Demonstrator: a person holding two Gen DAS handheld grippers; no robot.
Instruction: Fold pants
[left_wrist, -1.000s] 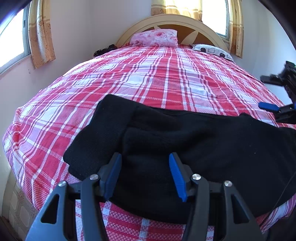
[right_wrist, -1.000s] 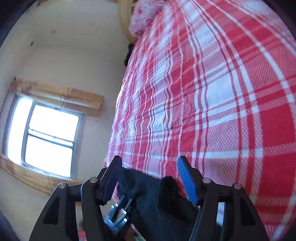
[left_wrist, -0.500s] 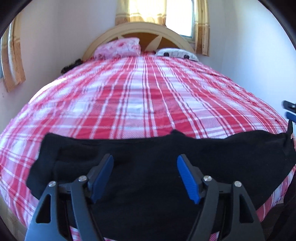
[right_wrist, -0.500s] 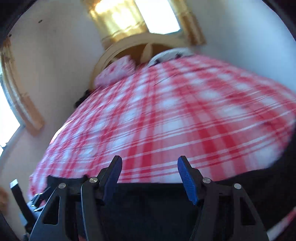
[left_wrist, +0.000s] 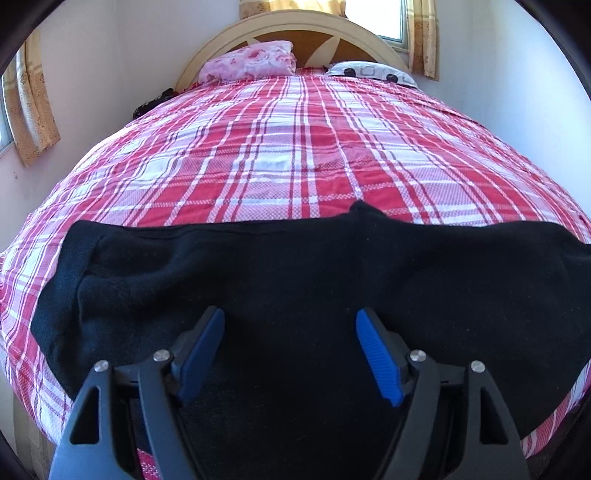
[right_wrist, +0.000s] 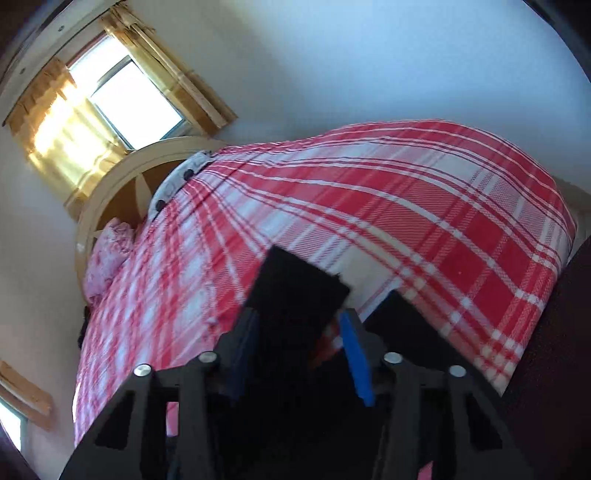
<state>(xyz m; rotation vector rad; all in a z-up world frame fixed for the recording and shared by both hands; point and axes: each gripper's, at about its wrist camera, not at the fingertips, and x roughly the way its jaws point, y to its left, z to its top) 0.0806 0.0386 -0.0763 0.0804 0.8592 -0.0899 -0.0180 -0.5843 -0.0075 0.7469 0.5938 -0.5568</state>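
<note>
Bed (left_wrist: 295, 155): covered end to end by a red-and-white plaid sheet (left_wrist: 369, 184), smooth apart from slight creases near the middle. A curved cream headboard (left_wrist: 295, 26) stands at the far end. Against it lie a pink floral pillow (left_wrist: 247, 64) on the left and a white patterned pillow (left_wrist: 369, 70) on the right. Black pants (left_wrist: 295, 266) lie flat across the near edge, spanning almost the full width. A small dark item (left_wrist: 151, 103) sits at the far left edge; unidentifiable.
</note>
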